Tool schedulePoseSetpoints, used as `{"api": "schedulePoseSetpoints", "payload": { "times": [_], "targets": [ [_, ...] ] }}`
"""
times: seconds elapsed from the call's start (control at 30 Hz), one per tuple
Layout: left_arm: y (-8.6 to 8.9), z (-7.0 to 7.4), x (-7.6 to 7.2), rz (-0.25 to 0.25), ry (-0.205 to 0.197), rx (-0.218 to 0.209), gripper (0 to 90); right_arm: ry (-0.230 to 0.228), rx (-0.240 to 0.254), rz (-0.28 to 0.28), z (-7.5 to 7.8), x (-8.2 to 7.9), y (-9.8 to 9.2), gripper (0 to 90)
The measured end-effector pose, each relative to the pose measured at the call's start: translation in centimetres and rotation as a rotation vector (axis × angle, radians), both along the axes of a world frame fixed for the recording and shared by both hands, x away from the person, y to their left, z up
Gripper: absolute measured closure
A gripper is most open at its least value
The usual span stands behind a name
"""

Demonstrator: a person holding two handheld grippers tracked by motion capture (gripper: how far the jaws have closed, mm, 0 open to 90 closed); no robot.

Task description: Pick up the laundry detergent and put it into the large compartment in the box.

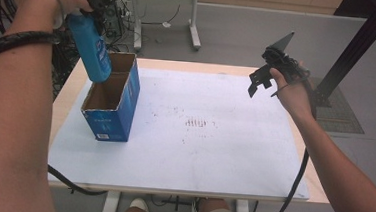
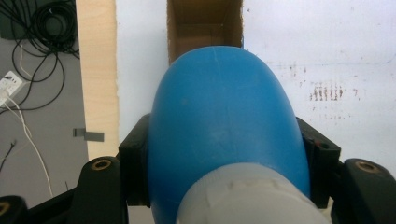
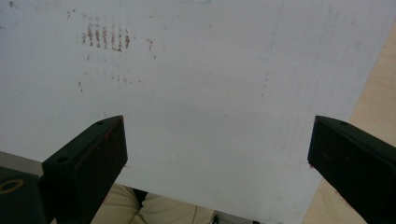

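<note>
So the open cardboard box (image 1: 110, 108) sits on the desk (image 1: 212, 158) near its left edge, toward the far left corner. The bottle (image 1: 90, 49) is up over the box's far end, tilted, bottom end dipping to the box opening, clamped in the left gripper (image 1: 90, 10). The right gripper (image 1: 264, 80) hangs above the far right corner, nothing between its jaws.

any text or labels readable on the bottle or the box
Nothing can be read.
Blue bottle: a label patch with print, too blurred to read.
Blue cardboard box: pale print and a white sticker on the front, too small to read.
White table mat: brown smudges, no writing.
</note>
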State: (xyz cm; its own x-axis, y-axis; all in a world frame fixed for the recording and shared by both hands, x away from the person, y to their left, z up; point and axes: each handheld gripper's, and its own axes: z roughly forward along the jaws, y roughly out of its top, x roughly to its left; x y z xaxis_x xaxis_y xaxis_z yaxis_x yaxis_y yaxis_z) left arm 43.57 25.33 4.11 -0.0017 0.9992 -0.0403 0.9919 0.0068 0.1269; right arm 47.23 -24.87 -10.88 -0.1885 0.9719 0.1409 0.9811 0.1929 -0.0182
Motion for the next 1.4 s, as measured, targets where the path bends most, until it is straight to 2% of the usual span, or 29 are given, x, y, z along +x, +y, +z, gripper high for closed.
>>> {"api": "schedulePoseSetpoints", "payload": {
  "times": [0.37, 0.73, 1.4],
  "targets": [
    [0.4, -1.0, -0.2, -0.001, 0.002, 0.005, 37.1, -0.001, 0.014, 0.007, -0.1, -0.1, 0.2, 4.5],
    [0.4, -3.3, 0.1, -0.010, 0.024, 0.001, 37.0, 0.003, 0.017, 0.006, -0.4, -0.1, 0.3, 4.5],
    [0.2, -7.3, 0.3, -0.038, 0.038, 0.002, 37.1, 0.008, 0.032, 0.000, -1.0, -0.1, 0.0, 4.5]
  ]
}}
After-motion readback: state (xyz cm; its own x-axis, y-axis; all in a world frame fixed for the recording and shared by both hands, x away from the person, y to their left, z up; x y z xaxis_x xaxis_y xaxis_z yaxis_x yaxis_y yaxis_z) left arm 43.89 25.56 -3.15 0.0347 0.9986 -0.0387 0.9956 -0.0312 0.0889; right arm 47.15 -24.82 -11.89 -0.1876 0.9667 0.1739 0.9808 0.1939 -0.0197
